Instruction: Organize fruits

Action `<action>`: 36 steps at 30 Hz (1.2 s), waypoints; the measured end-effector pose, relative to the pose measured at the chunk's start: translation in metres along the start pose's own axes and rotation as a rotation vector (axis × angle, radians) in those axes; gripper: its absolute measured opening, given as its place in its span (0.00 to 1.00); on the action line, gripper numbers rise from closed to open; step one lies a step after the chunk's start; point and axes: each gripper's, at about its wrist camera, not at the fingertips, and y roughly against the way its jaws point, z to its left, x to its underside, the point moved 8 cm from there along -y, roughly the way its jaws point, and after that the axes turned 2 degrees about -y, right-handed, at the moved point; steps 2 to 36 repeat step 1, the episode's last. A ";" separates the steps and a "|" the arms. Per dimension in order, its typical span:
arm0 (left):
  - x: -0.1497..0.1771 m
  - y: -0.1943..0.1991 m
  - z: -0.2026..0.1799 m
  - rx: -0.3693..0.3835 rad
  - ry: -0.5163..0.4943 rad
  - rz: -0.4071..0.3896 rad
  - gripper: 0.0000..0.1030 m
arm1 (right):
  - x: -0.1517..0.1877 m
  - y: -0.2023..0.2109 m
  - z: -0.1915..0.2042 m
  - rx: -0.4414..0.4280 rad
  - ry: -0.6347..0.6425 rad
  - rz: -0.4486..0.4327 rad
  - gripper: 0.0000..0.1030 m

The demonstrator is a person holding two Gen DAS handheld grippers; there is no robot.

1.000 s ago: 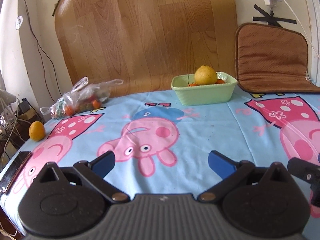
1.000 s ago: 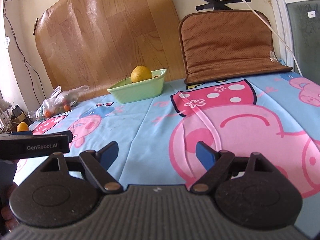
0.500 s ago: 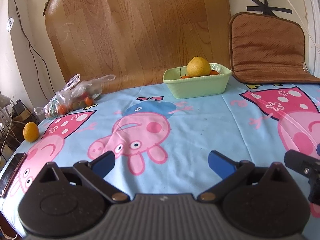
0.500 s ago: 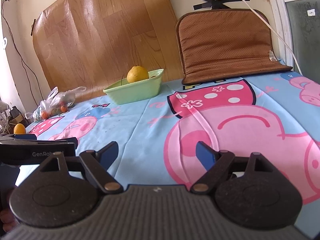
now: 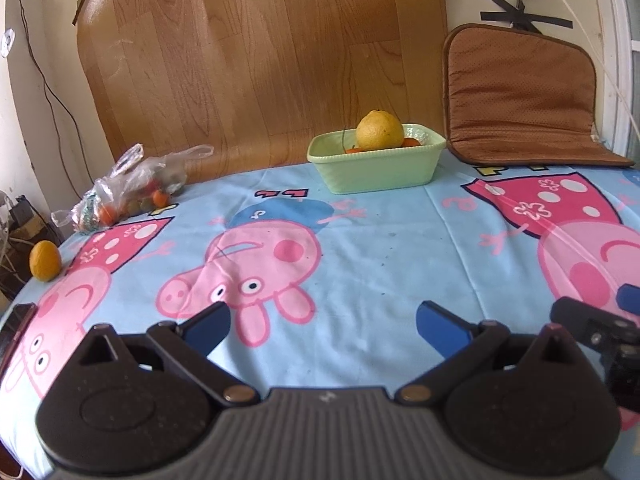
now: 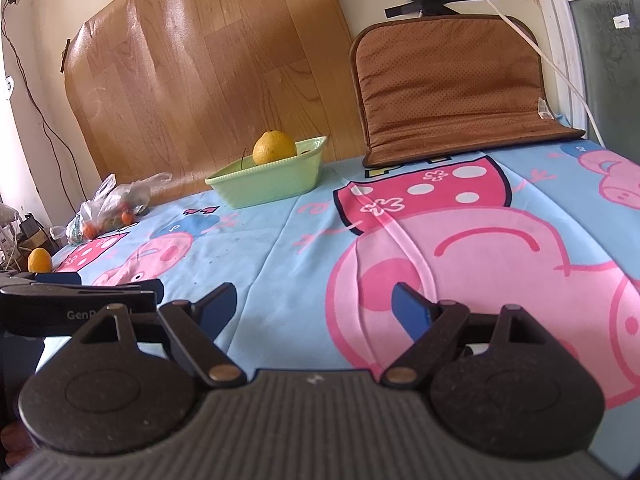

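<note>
— While both of your tools hang empty over the near edge of the tabletop [image 5: 400,240], where do you stand in the job?

— You're between fruits, I judge. Your left tool [image 5: 322,322] has its jaws spread wide with nothing between them, and your right tool [image 6: 314,308] is spread just the same. You hold nothing yet.

— And the fruit?

— You have a big yellow fruit [image 5: 379,130] already sitting in the green basin [image 5: 376,168] at the far edge, with some small orange ones tucked behind it. You still have a loose orange fruit [image 5: 45,260] right at the left edge, on its own. You also have a plastic bag [image 5: 132,184] of small fruit near the far left corner, well apart from the basin.

— So what do you do next?

— Likely you go for the loose orange fruit with your left tool, since it lies on that side. You need to swing left, come down with the jaws either side of it, and close gently. Mind the edge: it is round, and a nudge could roll it off.
</note>
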 end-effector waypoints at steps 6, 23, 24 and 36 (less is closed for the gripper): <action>-0.001 0.001 -0.001 0.013 0.002 -0.006 1.00 | 0.000 0.000 0.000 0.000 0.001 0.000 0.84; -0.001 0.001 -0.001 0.013 0.002 -0.006 1.00 | 0.000 0.000 0.000 0.000 0.001 0.000 0.84; -0.001 0.001 -0.001 0.013 0.002 -0.006 1.00 | 0.000 0.000 0.000 0.000 0.001 0.000 0.84; -0.001 0.001 -0.001 0.013 0.002 -0.006 1.00 | 0.000 0.000 0.000 0.000 0.001 0.000 0.84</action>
